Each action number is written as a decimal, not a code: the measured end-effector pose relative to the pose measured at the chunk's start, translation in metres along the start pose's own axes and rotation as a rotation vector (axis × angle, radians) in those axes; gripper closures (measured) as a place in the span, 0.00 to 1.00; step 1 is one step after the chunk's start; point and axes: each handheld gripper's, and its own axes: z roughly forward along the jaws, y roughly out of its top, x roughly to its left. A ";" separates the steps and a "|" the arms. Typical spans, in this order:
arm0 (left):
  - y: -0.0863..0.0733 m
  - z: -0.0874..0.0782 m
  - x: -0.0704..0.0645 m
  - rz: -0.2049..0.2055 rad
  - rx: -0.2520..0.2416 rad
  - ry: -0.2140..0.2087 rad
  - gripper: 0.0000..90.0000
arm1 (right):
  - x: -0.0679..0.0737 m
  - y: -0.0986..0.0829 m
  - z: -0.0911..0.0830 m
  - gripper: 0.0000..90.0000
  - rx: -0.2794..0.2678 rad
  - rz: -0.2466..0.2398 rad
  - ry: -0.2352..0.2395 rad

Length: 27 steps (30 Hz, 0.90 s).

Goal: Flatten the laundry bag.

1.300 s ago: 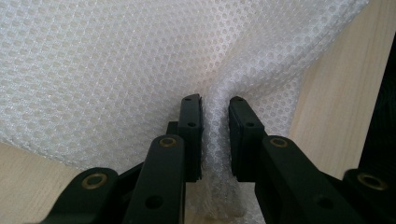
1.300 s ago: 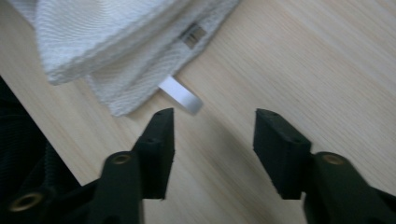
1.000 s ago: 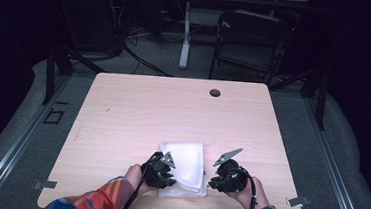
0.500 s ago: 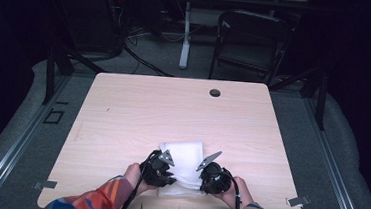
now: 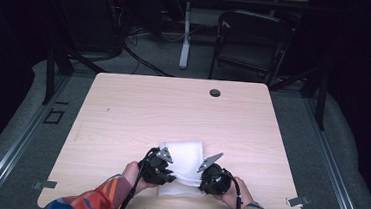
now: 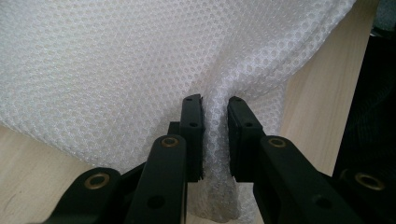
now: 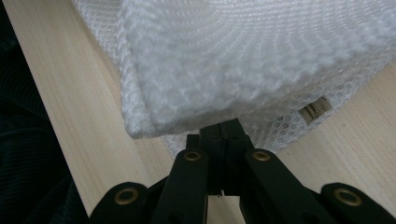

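White honeycomb mesh, folded into a soft pad, is what both grippers work on: the mesh cloth (image 5: 185, 164) lies on the near part of the pale wooden table (image 5: 138, 111), between the two hands in the high view; its weave is a fine net of small round holes, thin enough that the layers beneath show through as a denser white; in the left gripper view the mesh cloth (image 6: 140, 60) spreads above and ahead of the jaws, and a gathered ridge of it runs down between them; the left gripper (image 6: 215, 105) has its jaws drawn to a narrow gap, pinching that ridge of fabric; bare table shows to either side below the cloth's edge; in the right gripper view the mesh cloth (image 7: 243, 56) rises just above the jaw tips as a thick, rounded fold with a thinner single layer under it; a small tan label (image 7: 314, 109) sits at that lower layer's edge, up and to the right of the tips; the right gripper (image 7: 224, 128) has its jaws pressed together at the cloth's near edge, though whether any fabric is caught between them I cannot tell.
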 end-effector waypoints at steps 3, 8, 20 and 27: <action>0.001 -0.004 0.002 -0.002 -0.007 0.007 0.87 | 0.000 -0.001 0.000 1.00 -0.010 0.001 -0.002; 0.003 -0.010 0.004 -0.016 -0.031 0.014 0.87 | 0.000 -0.002 0.000 1.00 -0.011 0.001 0.001; 0.008 -0.021 0.010 -0.034 -0.077 0.027 0.87 | 0.000 -0.002 0.000 1.00 -0.013 0.001 -0.003; 0.010 -0.027 0.015 -0.044 -0.104 0.036 0.87 | 0.000 -0.002 0.000 1.00 -0.014 0.002 -0.002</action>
